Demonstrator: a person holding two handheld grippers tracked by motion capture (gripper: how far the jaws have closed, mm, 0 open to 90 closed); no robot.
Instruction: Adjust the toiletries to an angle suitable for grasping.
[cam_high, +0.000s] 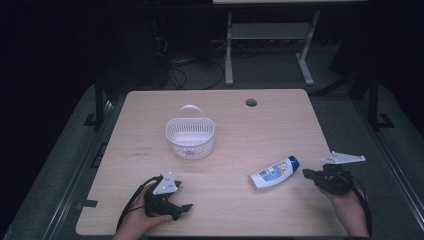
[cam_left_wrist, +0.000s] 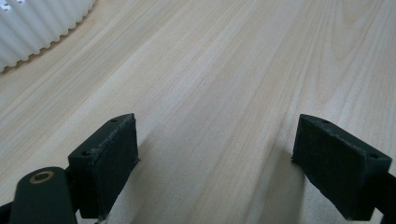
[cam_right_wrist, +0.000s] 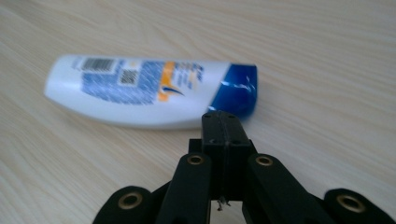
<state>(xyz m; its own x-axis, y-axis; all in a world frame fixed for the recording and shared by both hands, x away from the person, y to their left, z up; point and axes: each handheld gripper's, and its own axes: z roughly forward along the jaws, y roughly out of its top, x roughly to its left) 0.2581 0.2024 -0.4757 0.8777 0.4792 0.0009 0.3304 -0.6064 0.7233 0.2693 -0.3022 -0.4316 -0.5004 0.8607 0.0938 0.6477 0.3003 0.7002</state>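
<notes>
My right gripper (cam_right_wrist: 223, 122) pinched closed, empty, just right of lying bottle (cam_high: 274, 172). Left gripper (cam_left_wrist: 215, 163) spread wide, empty, near basket (cam_high: 190, 136), probably bottle's destination.

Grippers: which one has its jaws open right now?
The left gripper, near the white basket: its jaws stand wide apart over bare table. The right gripper, by the bottle, has its jaws pressed together.

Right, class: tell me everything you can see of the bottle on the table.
The bottle is white plastic with a blue cap and a blue-and-orange label bearing a barcode. It lies on its side on the wooden table, cap towards the right gripper, whose jaws are shut just short of it. Nothing but the table touches it.
</notes>
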